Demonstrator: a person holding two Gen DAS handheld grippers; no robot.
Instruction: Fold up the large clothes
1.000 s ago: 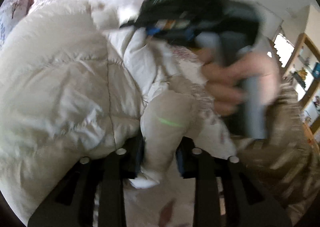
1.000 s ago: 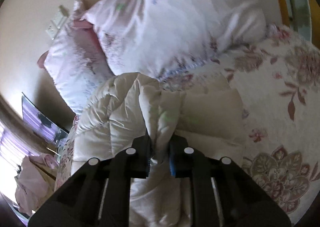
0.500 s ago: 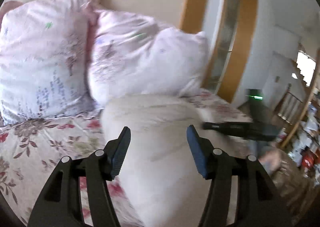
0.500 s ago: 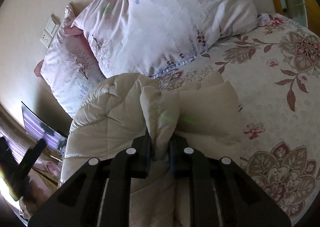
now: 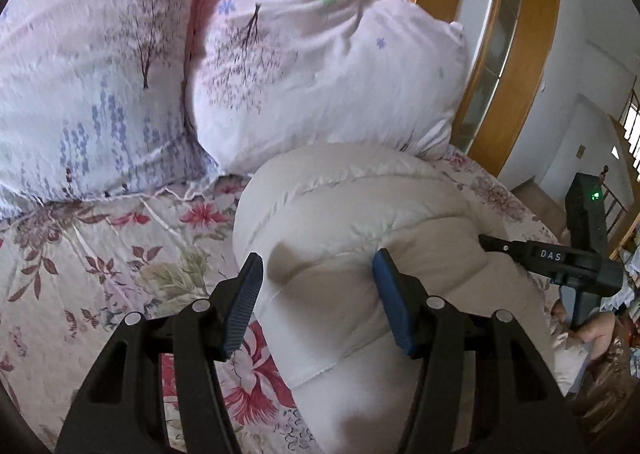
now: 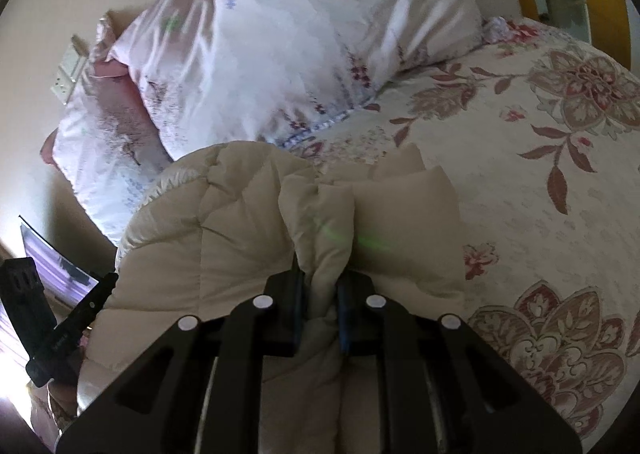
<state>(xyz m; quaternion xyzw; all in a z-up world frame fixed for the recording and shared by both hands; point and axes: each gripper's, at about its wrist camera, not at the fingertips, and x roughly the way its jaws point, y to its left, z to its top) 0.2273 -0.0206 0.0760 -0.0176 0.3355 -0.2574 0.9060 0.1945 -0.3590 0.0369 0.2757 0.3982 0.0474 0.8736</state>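
A cream puffer coat (image 5: 360,238) lies bunched on the bed (image 5: 100,270), its far end touching 2 floral pillows (image 5: 280,66) propped at the head. A wooden door frame (image 5: 516,66) stands right of the pillows. The left gripper (image 5: 318,294) hovers spread over the coat's near left edge, pads clear of the fabric. The right gripper (image 6: 322,308) is pressed together, pinching a raised fold of the coat.

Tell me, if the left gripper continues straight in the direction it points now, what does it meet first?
Most likely the jacket. The open left gripper has its puffy bulge between and ahead of the fingers, not pressed. Depth is unclear, but nothing else lies before it; the pillows sit further back.
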